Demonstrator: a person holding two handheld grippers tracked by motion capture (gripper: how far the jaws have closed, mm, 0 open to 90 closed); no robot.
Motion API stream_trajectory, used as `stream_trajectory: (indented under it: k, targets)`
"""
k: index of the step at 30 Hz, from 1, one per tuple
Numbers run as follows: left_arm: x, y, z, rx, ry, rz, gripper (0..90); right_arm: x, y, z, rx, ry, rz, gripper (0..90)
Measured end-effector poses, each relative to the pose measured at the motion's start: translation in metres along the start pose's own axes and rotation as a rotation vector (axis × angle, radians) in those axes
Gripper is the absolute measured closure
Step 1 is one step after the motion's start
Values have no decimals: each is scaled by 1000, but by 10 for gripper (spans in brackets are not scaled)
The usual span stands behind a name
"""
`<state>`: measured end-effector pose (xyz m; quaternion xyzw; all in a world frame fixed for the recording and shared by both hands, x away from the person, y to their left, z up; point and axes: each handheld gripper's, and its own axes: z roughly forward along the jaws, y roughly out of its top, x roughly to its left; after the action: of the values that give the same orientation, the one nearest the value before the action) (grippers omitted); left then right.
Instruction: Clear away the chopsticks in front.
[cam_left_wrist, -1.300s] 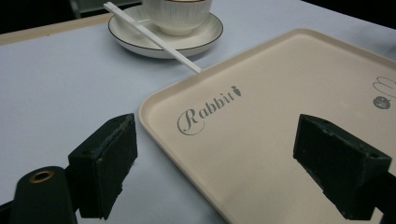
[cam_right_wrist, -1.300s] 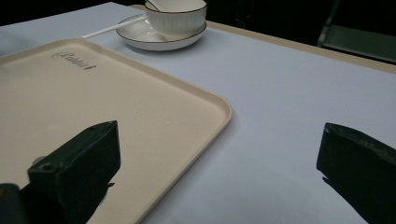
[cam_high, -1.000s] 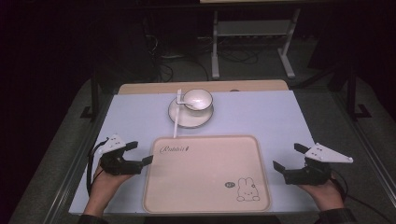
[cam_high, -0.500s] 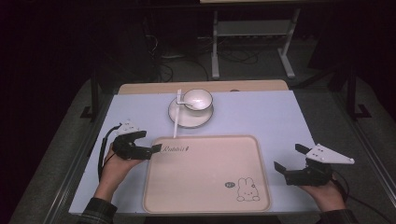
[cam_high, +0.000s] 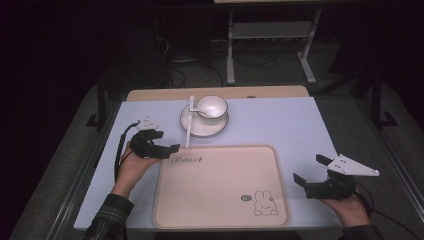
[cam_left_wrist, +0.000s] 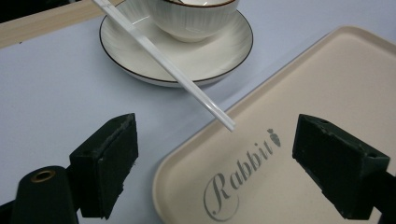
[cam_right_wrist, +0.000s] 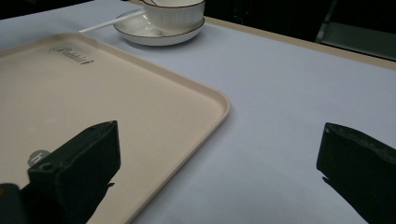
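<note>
A beige tray (cam_high: 220, 190) with "Rabbit" lettering and a bunny picture lies at the table's near middle. Behind it a white bowl (cam_high: 211, 106) holding a spoon sits on a white saucer (cam_high: 200, 127). A long white stick (cam_high: 189, 122) rests across the saucer's left side, its near end over the tray's far-left rim. My left gripper (cam_high: 167, 142) is open at that corner. In the left gripper view the stick (cam_left_wrist: 173, 70) ends just ahead of the wide-apart jaws of the left gripper (cam_left_wrist: 224, 163). My right gripper (cam_high: 309, 169) is open and empty beside the tray's right edge (cam_right_wrist: 224, 105).
The pale blue table (cam_high: 280, 125) has a wooden strip (cam_high: 215, 93) along its far edge. Beyond it stand a metal rack (cam_high: 270, 35) and cables on a dark floor. Bare table surface lies right of the saucer and tray.
My left gripper has moved forward and rightward, from the table's left side to the tray's far-left corner near the stick's end. The right gripper has barely shifted.
</note>
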<state>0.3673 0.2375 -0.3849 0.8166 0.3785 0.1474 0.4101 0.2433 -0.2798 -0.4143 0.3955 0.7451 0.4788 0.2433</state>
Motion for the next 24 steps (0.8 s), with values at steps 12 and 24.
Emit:
stream_trajectory:
  k: [12, 24]
  targets:
    - [9, 25, 26, 28, 21, -6, 148, -1, 0, 0, -3, 1, 1, 0]
    - [22, 44, 63, 94, 67, 4, 242, -1, 0, -1, -9, 4, 1, 0]
